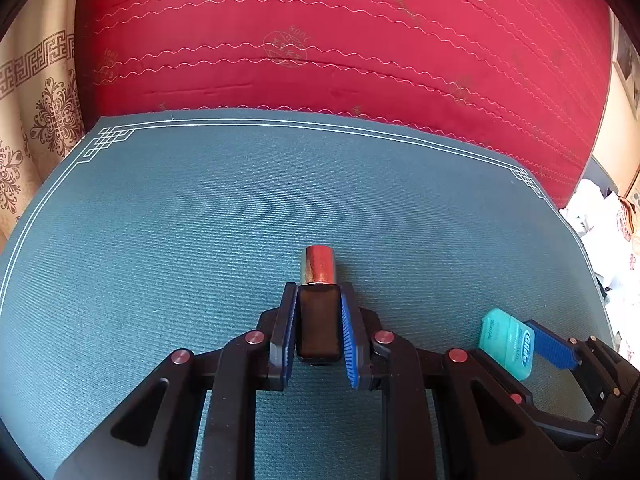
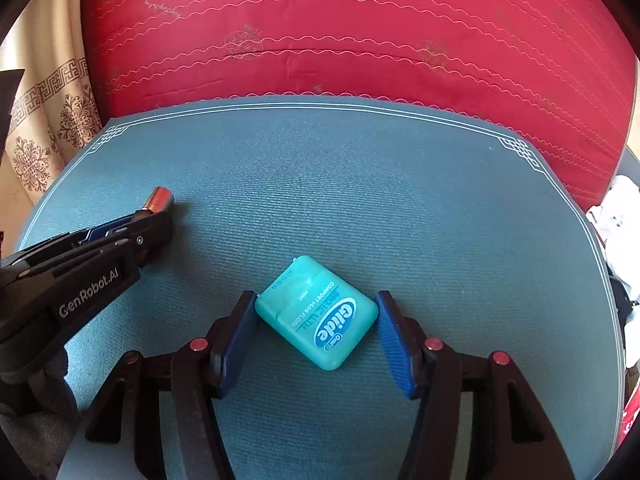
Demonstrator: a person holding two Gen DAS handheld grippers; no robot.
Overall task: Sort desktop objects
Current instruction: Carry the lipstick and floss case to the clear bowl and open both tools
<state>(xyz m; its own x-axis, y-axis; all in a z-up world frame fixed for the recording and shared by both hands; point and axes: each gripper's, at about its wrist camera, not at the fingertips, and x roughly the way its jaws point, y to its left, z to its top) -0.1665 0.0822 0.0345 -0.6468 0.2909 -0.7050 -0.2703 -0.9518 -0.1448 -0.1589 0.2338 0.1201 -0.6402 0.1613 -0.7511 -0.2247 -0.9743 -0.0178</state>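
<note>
My left gripper (image 1: 319, 292) is shut on a small dark bottle (image 1: 319, 320) with a shiny metal cap (image 1: 318, 266), low over the teal mat (image 1: 200, 220). The cap also shows in the right wrist view (image 2: 159, 199), sticking out of the left gripper (image 2: 160, 216). A teal Glide floss box (image 2: 317, 312) lies flat on the mat between the blue pads of my right gripper (image 2: 316, 300). The left pad touches a corner of the box and the right pad stands just at the opposite corner. In the left wrist view the floss box (image 1: 505, 343) is at the lower right.
A red quilted cushion (image 1: 340, 40) lies behind the mat's far edge. A patterned beige curtain (image 1: 36, 112) hangs at the left. White cloth and clutter (image 2: 620, 216) sit off the mat's right edge.
</note>
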